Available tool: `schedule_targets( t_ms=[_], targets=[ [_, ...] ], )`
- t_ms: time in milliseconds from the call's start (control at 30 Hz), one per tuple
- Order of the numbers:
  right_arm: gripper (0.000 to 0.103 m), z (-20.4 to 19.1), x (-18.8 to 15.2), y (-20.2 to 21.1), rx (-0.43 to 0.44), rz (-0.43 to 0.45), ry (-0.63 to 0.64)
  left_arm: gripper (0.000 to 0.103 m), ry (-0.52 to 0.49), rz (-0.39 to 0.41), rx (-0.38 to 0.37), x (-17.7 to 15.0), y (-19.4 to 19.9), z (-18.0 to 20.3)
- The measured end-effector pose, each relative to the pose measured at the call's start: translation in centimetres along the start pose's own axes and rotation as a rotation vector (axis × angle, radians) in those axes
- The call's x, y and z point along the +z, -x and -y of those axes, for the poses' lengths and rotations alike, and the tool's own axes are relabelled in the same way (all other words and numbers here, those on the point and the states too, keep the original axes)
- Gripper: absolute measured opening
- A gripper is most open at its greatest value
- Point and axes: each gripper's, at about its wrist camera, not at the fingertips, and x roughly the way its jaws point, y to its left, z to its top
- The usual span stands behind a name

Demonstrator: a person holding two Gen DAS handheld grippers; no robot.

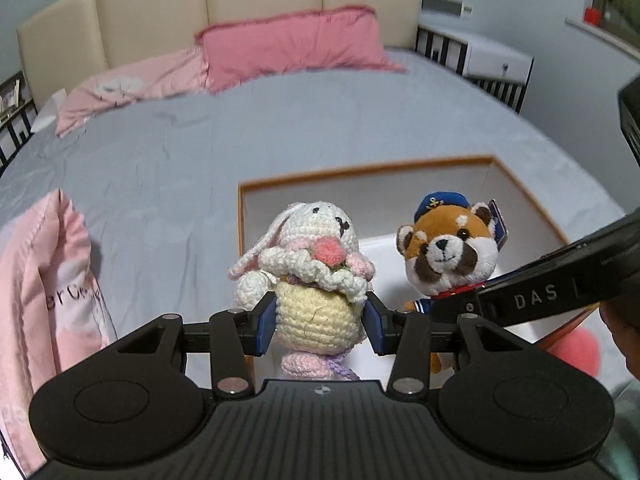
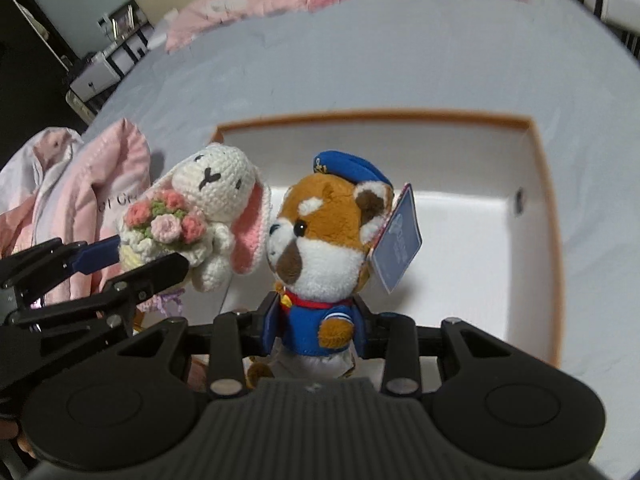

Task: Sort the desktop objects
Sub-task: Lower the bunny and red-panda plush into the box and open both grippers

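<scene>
My left gripper [image 1: 320,318] is shut on a crocheted white bunny [image 1: 308,264] that holds a pink flower bouquet; the blue pads press its pale yellow body. My right gripper [image 2: 316,328] is shut on a plush red panda [image 2: 324,240] in a blue sailor cap and shirt, with a paper tag by its ear. Both toys hang upright, side by side, above the near left part of a white box with an orange rim [image 1: 360,170]. In the right wrist view the bunny [image 2: 208,200] and the left gripper's fingers [image 2: 96,254] show at left, over the box [image 2: 472,216].
The box lies on a bed with a grey-blue sheet [image 1: 168,152]. Pink pillows [image 1: 288,46] lean on the cream headboard. Folded pink clothing [image 1: 44,272] lies left of the box. A round pink thing [image 1: 576,350] shows near the box's right side. A white bedside cabinet [image 1: 496,60] stands far right.
</scene>
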Motion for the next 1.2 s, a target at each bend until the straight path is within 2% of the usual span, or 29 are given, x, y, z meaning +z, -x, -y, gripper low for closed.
schedule_targets(
  t_ms=[200,367,533,733,933,1067,1200],
  targets=[
    [0.038,0.4,0.0,-4.1,0.030,-0.119,-0.031,0.052,-0.084,-0.082,0.023,-0.7,-1.7,1.2],
    [0.038,0.9,-0.1,-5.4,0.037,-0.162,-0.028,0.053,-0.151,-0.155,0.046,-1.8,-3.1,2.3],
    [0.038,1.2,-0.2,-6.3,0.066,-0.201,-0.030,0.054,-0.154,-0.167,0.061,-2.1,-3.3,2.6],
    [0.040,0.9,-0.1,-7.6,0.102,-0.248,-0.046,0.059,-0.073,-0.182,0.011,-2.1,-3.6,1.4],
    [0.045,0.9,-0.2,-7.6,0.114,-0.246,-0.048,0.062,-0.063,-0.134,-0.019,-2.6,-2.9,0.9],
    [0.051,0.6,-0.2,-6.1,0.098,-0.205,-0.007,0.063,-0.063,-0.089,-0.034,-2.5,-1.3,0.4],
    [0.049,1.2,-0.2,-4.5,0.066,-0.162,0.013,0.063,-0.050,-0.047,-0.051,-2.0,0.8,-0.8]
  ],
)
